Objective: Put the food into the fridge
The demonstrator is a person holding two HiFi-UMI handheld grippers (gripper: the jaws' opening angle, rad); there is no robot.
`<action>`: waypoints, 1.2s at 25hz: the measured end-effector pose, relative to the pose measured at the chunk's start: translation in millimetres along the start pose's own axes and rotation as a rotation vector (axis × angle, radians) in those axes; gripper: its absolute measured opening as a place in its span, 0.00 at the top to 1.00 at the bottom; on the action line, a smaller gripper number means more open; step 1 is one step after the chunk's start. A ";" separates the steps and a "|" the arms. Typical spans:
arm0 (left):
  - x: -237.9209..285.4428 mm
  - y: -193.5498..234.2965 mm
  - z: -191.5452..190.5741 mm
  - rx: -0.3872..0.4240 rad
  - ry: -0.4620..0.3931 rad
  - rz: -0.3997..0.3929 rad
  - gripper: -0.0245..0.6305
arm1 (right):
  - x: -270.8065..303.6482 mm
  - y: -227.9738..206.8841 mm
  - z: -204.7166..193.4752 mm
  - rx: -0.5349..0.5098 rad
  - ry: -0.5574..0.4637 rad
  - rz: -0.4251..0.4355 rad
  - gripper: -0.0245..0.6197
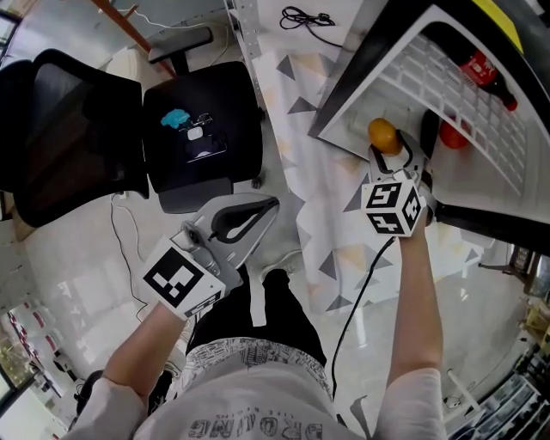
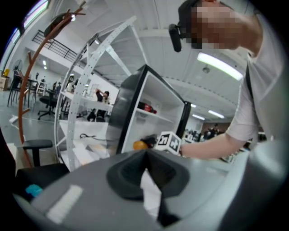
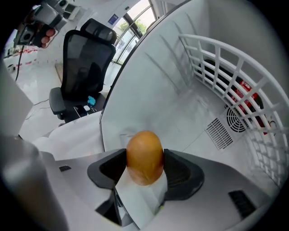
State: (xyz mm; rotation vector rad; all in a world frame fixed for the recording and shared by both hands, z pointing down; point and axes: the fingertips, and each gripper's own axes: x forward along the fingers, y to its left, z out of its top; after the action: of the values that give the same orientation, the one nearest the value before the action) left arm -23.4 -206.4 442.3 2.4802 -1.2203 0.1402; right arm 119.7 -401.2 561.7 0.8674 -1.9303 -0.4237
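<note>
Item one: one orange (image 3: 144, 149), the only fruit we count, pinched at its two sides by the dark pads of the right gripper (image 1: 388, 148), which is closed upon it; the fruit stands proud of the jaw tips. Item two: one left gripper (image 2: 145, 155), jaws brought together with nothing between them, held low near the person's waist and well apart from the fridge (image 1: 365, 82). Item three: one small white fridge, standing open on a cloth (image 1: 292, 137) printed with grey triangles. Inside we count one white wire rack (image 3: 235, 76) and two red things seen through its bars, a bottle (image 1: 485, 73) and a rounder piece (image 1: 453, 136) whose kind we cannot tell. Item four: one black office chair (image 1: 202, 129) with a blue object (image 1: 175, 118) on its seat, and one black cable (image 1: 309, 17) coiled on the cloth. Edges and room: the orange lies just inside the fridge's front lip, under the rack; bare white floor (image 3: 180, 113) runs ahead of it to the back wall, where a round vent (image 3: 235, 119) shows. Whether the fruit touches that floor we cannot tell.
</note>
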 end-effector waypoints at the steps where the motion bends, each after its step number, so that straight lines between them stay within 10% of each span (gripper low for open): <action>1: -0.8 0.7 -1.3 -0.003 0.001 0.001 0.95 | 1.5 0.5 -0.6 -0.006 0.005 -0.002 0.56; 30: -6.4 0.2 -0.9 -0.007 -0.009 -0.001 0.95 | 22.4 14.9 1.7 -0.120 0.055 0.084 0.56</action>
State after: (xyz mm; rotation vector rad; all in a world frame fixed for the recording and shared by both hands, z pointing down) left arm -27.4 -201.5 441.6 2.4778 -1.2212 0.1246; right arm 105.5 -407.3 583.9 0.7114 -1.8634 -0.4555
